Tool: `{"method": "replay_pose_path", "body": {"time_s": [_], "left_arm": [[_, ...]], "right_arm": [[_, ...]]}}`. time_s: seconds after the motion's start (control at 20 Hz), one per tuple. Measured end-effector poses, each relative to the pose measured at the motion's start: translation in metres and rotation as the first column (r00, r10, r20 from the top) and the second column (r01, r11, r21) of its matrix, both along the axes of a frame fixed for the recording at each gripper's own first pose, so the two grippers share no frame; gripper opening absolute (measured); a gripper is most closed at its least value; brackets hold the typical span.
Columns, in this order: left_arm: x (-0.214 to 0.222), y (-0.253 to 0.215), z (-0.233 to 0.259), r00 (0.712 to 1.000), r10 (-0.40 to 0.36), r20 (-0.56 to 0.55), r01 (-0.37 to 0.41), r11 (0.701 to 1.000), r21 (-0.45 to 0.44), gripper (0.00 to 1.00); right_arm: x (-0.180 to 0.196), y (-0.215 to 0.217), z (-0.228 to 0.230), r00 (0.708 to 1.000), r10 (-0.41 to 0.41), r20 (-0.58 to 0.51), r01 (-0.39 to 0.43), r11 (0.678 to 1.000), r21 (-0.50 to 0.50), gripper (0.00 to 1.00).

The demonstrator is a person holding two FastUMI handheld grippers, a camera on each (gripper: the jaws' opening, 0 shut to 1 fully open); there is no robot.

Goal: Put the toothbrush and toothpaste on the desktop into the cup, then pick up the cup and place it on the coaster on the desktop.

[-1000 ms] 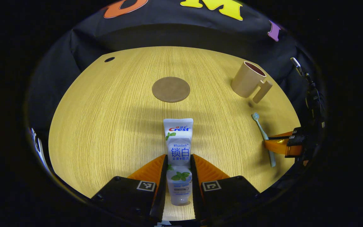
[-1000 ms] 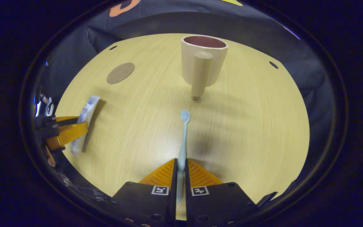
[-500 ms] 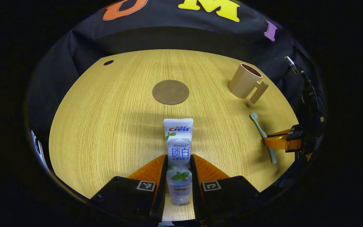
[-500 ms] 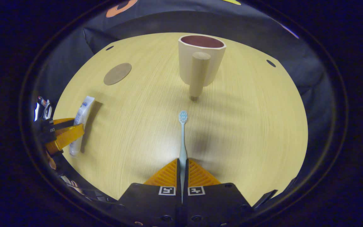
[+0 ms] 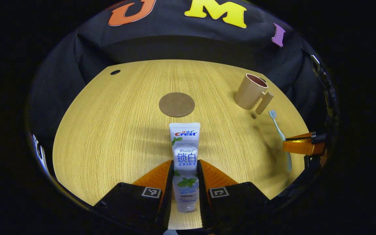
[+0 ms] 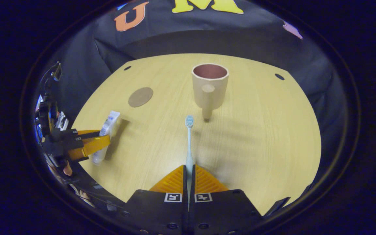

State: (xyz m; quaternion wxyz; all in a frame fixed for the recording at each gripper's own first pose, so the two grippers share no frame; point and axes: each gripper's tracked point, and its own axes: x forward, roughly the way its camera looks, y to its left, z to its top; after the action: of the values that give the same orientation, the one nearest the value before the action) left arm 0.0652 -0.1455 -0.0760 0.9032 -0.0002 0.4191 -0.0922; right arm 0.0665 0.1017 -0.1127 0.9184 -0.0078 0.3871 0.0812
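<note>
gripping the toothpaste (image 5: 184, 153) between both fingers, the left gripper (image 5: 184, 169) holds it. the right gripper (image 6: 189, 173) clamps the toothbrush (image 6: 189, 140). the cup (image 6: 209, 85) stands upright toward the desktop's (image 6: 266, 130) far edge.

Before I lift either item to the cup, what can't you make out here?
- Cup bottom: hidden by its own wall, both views.
- Toothbrush handle end: hidden between the right gripper fingers.
- Toothpaste cap: blurred between the left gripper fingers.
- Whether either item is off the table.
</note>
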Motion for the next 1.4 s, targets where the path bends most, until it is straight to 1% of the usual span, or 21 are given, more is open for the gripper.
{"method": "replay_pose_path", "body": {"time_s": [0.15, 0.2, 0.25, 0.3, 0.35, 0.5, 0.65, 0.75, 0.85, 1.05, 1.1, 1.2, 1.3, 1.4], "left_arm": [[0.005, -0.033, 0.031, 0.999, -0.005, 0.045, 0.005, 1.0, -0.015, 0.4], [-0.001, 0.048, -0.003, 0.998, -0.004, 0.063, 0.005, 1.0, -0.019, 0.4], [-0.021, -0.011, 0.027, 0.996, -0.003, 0.085, 0.005, 1.0, -0.022, 0.4], [0.0, -0.027, 0.039, 0.994, -0.003, 0.106, 0.005, 1.0, -0.018, 0.4], [0.003, -0.03, 0.043, 0.992, -0.004, 0.129, 0.005, 1.0, -0.008, 0.4], [0.006, -0.034, 0.058, 0.984, 0.0, 0.179, -0.001, 1.0, 0.004, 0.4], [0.009, -0.041, 0.068, 0.974, 0.02, 0.226, -0.008, 0.999, -0.054, 0.39], [0.01, -0.046, 0.073, 0.966, 0.049, 0.253, -0.022, 0.994, -0.109, 0.39], [0.012, -0.044, 0.076, 0.959, 0.074, 0.273, -0.04, 0.991, -0.13, 0.39], [0.02, -0.032, 0.091, 0.935, 0.089, 0.343, -0.064, 0.994, -0.084, 0.39], [0.021, -0.033, 0.096, 0.927, 0.087, 0.364, -0.062, 0.995, -0.08, 0.4], [0.025, -0.036, 0.105, 0.91, 0.085, 0.406, -0.056, 0.995, -0.084, 0.4], [0.032, -0.037, 0.109, 0.897, 0.09, 0.432, -0.056, 0.994, -0.091, 0.4], [0.038, -0.037, 0.109, 0.886, 0.099, 0.454, -0.061, 0.993, -0.098, 0.39]], "right_arm": [[-0.004, 0.0, 0.031, 0.993, 0.017, 0.116, -0.024, 0.998, 0.053, 0.0], [-0.005, -0.001, 0.043, 0.987, 0.025, 0.161, -0.035, 0.997, 0.063, 0.0], [-0.006, -0.002, 0.058, 0.976, 0.03, 0.215, -0.046, 0.996, 0.07, 0.0], [-0.007, -0.002, 0.071, 0.962, 0.032, 0.272, -0.054, 0.996, 0.072, 0.0], [-0.007, -0.004, 0.086, 0.943, 0.036, 0.33, -0.061, 0.996, 0.065, 0.0], [-0.001, -0.013, 0.121, 0.873, 0.035, 0.487, -0.065, 0.997, 0.045, 0.0], [0.009, -0.016, 0.153, 0.812, 0.01, 0.583, -0.064, 0.995, 0.072, 0.0], [0.021, -0.017, 0.165, 0.788, -0.011, 0.615, -0.064, 0.993, 0.1, 0.0], [0.038, -0.018, 0.169, 0.781, -0.022, 0.624, -0.072, 0.989, 0.126, 0.0], [0.076, -0.024, 0.169, 0.777, -0.052, 0.627, -0.053, 0.988, 0.148, 0.0], [0.087, -0.024, 0.17, 0.778, -0.061, 0.625, -0.047, 0.987, 0.156, 0.0], [0.104, -0.024, 0.172, 0.771, -0.08, 0.631, -0.047, 0.982, 0.182, 0.0], [0.12, -0.024, 0.177, 0.757, -0.101, 0.645, -0.044, 0.978, 0.205, 0.0], [0.136, -0.023, 0.184, 0.731, -0.108, 0.674, -0.04, 0.979, 0.2, 0.0]]}}
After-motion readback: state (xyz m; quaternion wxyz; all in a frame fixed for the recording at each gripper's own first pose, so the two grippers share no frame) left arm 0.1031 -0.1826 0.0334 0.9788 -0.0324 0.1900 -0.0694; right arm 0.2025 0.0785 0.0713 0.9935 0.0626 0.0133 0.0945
